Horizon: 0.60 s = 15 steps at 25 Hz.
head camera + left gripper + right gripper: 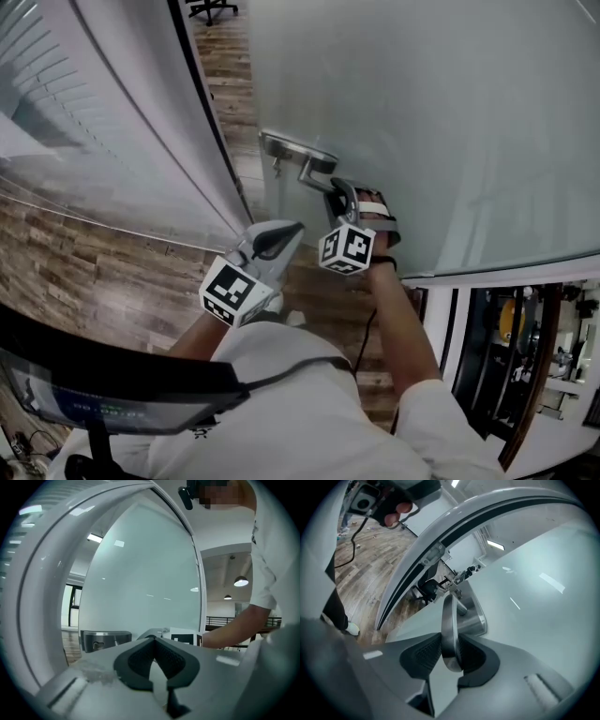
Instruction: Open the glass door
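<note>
Beside glass door, handle, wood floor, chair

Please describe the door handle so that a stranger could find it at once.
Find the big frosted glass door; a metal lock plate sits near its left edge. The handle is the silver lever sticking out of that plate, the only part between the right gripper's jaws.

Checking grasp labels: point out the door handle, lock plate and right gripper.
door handle [448, 613], right gripper view, on the lever's shaft.
lock plate [284, 147], head view, on its flat metal face.
right gripper [450, 641], right gripper view, midway between its fingertips.
</note>
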Each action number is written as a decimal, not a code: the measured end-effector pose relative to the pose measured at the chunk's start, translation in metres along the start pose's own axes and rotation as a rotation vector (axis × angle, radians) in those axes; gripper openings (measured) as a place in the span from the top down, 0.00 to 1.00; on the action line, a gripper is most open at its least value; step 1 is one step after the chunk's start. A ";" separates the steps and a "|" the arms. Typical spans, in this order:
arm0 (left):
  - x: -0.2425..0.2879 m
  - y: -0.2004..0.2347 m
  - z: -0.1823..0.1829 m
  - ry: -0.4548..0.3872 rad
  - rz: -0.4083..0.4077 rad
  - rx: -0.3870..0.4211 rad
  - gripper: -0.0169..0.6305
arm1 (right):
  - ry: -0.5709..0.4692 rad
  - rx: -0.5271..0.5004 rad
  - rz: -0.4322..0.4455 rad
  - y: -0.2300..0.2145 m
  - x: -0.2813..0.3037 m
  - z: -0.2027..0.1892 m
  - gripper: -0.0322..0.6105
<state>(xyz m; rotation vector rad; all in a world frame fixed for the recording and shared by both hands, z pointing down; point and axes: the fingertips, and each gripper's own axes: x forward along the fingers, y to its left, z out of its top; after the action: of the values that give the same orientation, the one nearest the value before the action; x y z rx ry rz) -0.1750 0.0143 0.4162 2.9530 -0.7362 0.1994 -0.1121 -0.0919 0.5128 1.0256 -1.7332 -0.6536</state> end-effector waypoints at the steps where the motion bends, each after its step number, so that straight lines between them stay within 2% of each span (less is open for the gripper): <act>1: 0.004 0.001 0.000 -0.002 -0.017 0.008 0.97 | 0.013 -0.026 0.000 -0.003 0.003 -0.003 0.78; 5: 0.016 0.006 -0.004 -0.006 -0.078 0.012 0.97 | 0.050 -0.090 0.008 -0.010 0.023 -0.014 0.81; 15: 0.042 0.016 -0.001 0.031 -0.141 -0.017 0.97 | 0.100 -0.076 -0.021 -0.050 0.061 -0.040 0.81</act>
<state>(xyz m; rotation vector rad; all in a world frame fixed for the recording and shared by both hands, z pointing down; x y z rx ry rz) -0.1461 -0.0185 0.4237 2.9633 -0.5206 0.2264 -0.0678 -0.1691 0.5166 1.0084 -1.6014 -0.6654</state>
